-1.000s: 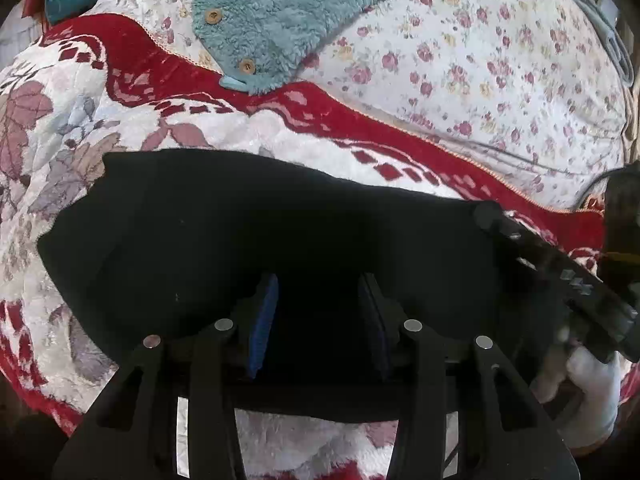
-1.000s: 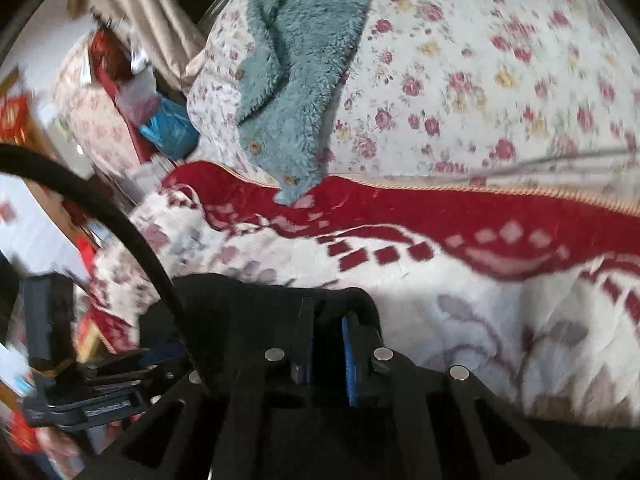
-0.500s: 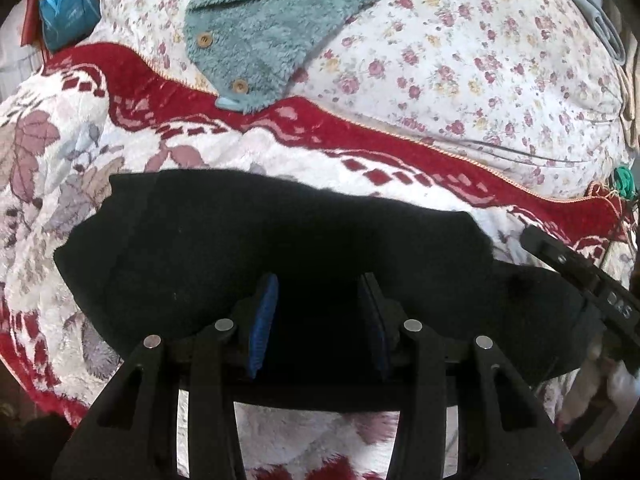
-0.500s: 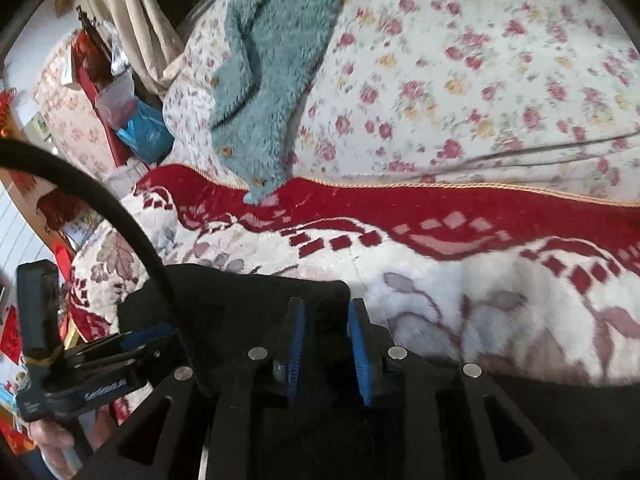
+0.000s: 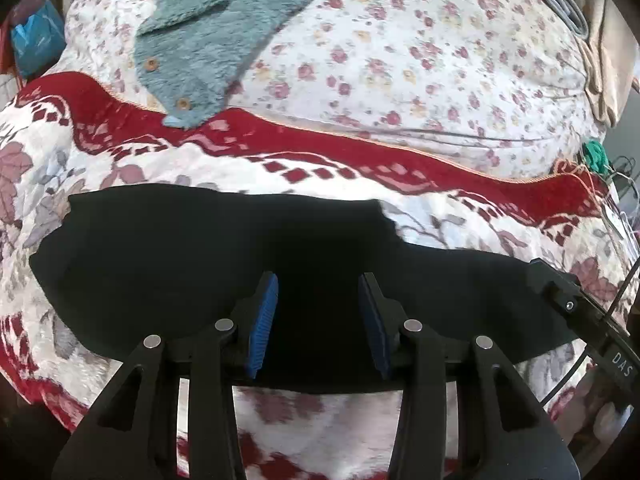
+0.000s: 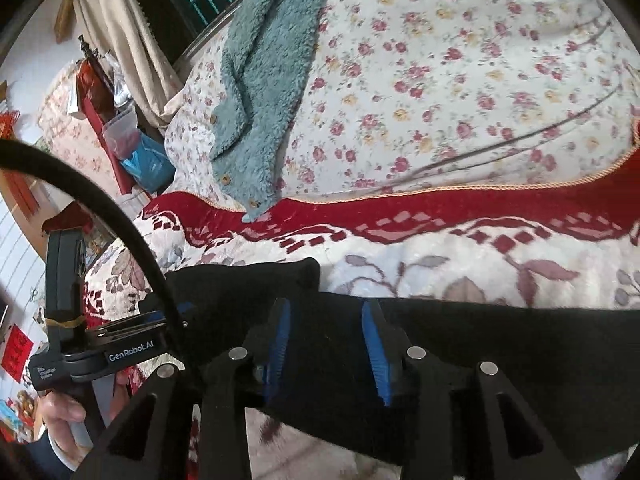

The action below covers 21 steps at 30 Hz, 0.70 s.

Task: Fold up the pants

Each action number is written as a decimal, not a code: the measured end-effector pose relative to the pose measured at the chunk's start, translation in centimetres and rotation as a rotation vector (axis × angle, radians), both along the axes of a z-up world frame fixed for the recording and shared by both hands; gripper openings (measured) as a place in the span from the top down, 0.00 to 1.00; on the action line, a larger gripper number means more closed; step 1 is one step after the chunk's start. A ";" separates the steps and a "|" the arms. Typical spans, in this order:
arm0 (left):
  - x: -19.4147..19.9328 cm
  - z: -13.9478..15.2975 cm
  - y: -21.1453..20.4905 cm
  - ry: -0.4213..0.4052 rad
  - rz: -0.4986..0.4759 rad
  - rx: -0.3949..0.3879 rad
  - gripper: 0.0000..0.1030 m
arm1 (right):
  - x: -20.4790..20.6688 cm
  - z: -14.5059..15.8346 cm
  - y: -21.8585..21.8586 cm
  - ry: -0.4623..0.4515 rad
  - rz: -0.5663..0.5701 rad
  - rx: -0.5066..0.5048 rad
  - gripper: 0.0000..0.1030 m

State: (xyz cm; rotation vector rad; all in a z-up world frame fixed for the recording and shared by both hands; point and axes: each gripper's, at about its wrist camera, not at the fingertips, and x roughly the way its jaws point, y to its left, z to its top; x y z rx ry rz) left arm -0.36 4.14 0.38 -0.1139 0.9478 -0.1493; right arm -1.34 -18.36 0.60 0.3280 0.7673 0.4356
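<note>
Black pants (image 5: 180, 248) lie flat across a red-and-white blanket (image 5: 280, 152) on a bed. In the right wrist view they stretch from a folded, thicker end (image 6: 240, 288) out to the right (image 6: 500, 340). My left gripper (image 5: 319, 280) hovers over the near part of the pants, its blue pads apart and pressing on nothing. My right gripper (image 6: 326, 304) is over the cloth just right of the fold. Its jaws are opening, and the fabric lies under the pads, not pinched. Each view shows the other gripper at its edge (image 5: 560, 292) (image 6: 120, 344).
A teal fleece garment (image 5: 208, 40) with buttons lies on the floral sheet (image 5: 400, 60) beyond the blanket. A blue bag (image 6: 148, 160) and red furniture stand off the bed's left side. A black cable (image 6: 100, 208) arcs across the right wrist view. A hand (image 6: 64, 408) holds the left gripper.
My right gripper's pads were nearly shut on the pants' edge and now stand apart. Both grippers have drawn back, and the right one has slid rightward away from the left.
</note>
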 end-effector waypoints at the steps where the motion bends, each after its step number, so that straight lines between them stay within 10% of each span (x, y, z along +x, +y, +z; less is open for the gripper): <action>1: -0.1 0.1 -0.4 -0.001 -0.007 -0.001 0.59 | -0.2 0.0 -0.4 -0.001 -0.007 0.005 0.62; 21: -0.4 0.3 -6.7 0.026 -0.136 -0.010 0.49 | -4.2 -0.7 -9.3 0.043 -0.170 0.013 0.56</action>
